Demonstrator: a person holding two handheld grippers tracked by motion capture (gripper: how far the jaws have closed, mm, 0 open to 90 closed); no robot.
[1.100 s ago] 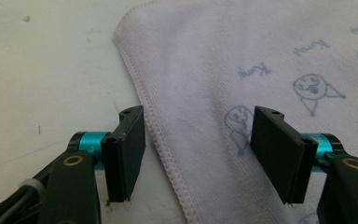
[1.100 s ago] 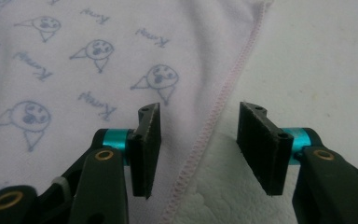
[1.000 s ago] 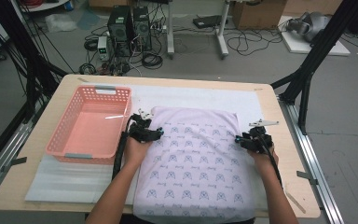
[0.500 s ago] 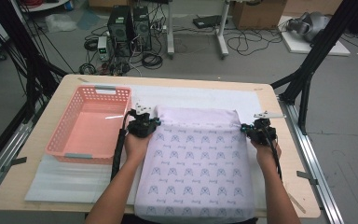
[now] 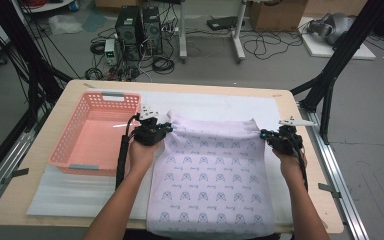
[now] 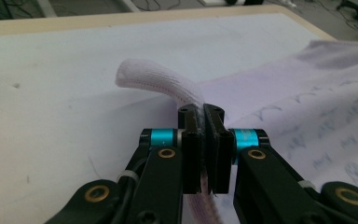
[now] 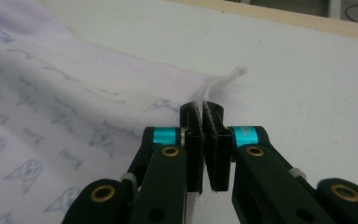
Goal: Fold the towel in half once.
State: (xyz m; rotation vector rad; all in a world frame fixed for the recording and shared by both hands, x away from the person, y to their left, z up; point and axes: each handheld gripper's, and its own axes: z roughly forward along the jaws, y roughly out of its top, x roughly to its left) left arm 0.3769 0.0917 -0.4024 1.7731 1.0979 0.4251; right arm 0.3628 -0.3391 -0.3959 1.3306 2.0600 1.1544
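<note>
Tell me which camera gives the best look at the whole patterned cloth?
The high view: it shows the cloth spread flat on the table, each far corner pinched by the left claw and right claw. The left gripper view shows one rolled corner; the right gripper view shows an edge with prints.

even, soft indoor light; faint shadows; gripper views blur up close

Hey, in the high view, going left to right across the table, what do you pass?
Pink plastic lattice basket → left hand-held gripper → pale lilac patterned cloth → right hand-held gripper.
</note>
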